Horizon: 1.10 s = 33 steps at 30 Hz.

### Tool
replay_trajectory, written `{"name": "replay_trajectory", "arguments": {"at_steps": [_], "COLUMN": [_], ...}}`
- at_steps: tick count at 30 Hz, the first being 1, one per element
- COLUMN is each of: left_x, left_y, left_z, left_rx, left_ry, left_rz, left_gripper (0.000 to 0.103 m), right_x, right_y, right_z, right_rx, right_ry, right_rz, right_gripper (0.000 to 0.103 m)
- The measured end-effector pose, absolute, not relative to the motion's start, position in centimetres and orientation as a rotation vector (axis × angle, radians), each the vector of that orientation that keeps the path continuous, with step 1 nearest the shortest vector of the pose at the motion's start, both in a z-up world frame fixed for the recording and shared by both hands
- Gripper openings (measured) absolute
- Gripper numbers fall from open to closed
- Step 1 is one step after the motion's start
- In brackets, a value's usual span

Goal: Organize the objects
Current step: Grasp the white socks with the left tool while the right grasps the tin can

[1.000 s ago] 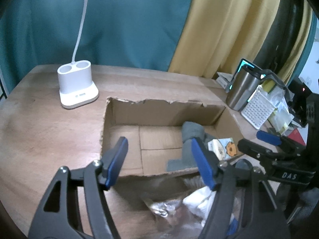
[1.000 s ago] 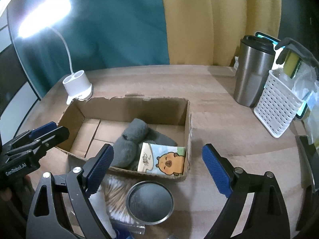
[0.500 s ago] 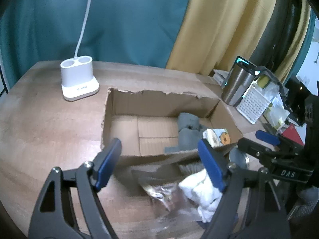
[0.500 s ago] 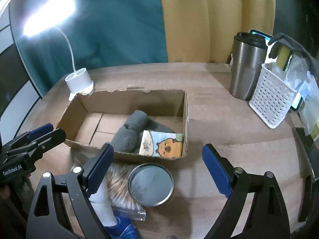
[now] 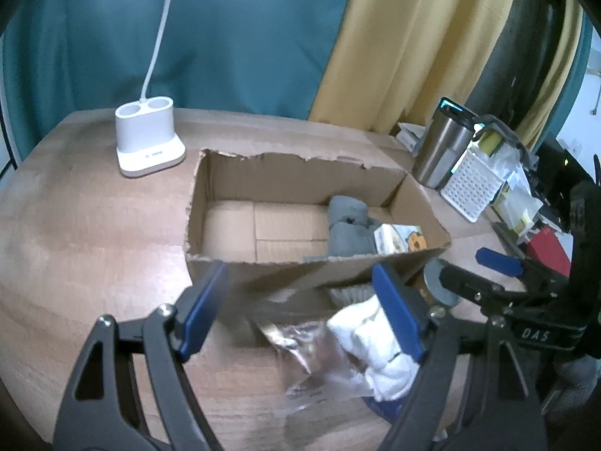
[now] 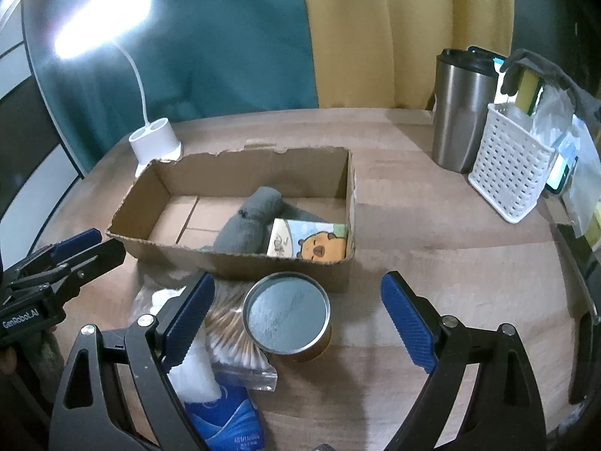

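An open cardboard box [image 6: 240, 263] [image 5: 308, 270] holds a grey rolled sock [image 6: 248, 221] [image 5: 347, 229] and a capybara tissue pack [image 6: 308, 240] [image 5: 400, 238]. In front of it lie a round tin [image 6: 287, 317], a cotton swab box [image 6: 233, 342], white rolled socks [image 5: 375, 345] [image 6: 191, 372], a clear foil packet [image 5: 300, 342] and a blue pack [image 6: 229, 417]. My left gripper [image 5: 300, 315] is open above the packet and the white socks. My right gripper [image 6: 296, 319] is open with the tin between its jaws, empty.
A white lamp base [image 5: 148, 143] [image 6: 156, 144] stands at the back left of the wooden table [image 5: 75, 225]. A steel tumbler [image 6: 460, 112] [image 5: 439, 154] and a white perforated basket [image 6: 512, 173] [image 5: 471, 184] stand at the back right with clutter behind.
Both grippers have pulled back from the box and risen. The items in front of the box have come into fuller view. Both stay open.
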State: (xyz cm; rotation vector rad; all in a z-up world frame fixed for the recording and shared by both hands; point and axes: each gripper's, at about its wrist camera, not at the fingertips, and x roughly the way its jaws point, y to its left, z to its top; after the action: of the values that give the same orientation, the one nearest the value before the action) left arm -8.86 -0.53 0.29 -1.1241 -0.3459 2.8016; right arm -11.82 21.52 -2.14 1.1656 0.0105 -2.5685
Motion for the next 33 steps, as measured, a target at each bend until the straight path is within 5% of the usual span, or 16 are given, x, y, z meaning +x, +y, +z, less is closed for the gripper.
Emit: {"name": "replay_trajectory", "arguments": {"at_steps": [21,33], "left_x": [-8.4,-8.7], "left_y": [1.4,2.6], "left_z": [-0.5,-1.0], "left_rx": [-1.160,-1.203], "left_ry": [-0.290,-0.265], "left_rz": [2.771,2.742], "left_gripper": [0.080,0.080], "right_x": [-11.8,-12.1], "right_y": [21.0,20.7], "right_z": [-4.2,-5.7], "right_rx": [1.205,1.217], "right_ry": [0.019,0.064], "right_rz": [-2.513,-2.497], "right_gripper": [0.091,0.069]}}
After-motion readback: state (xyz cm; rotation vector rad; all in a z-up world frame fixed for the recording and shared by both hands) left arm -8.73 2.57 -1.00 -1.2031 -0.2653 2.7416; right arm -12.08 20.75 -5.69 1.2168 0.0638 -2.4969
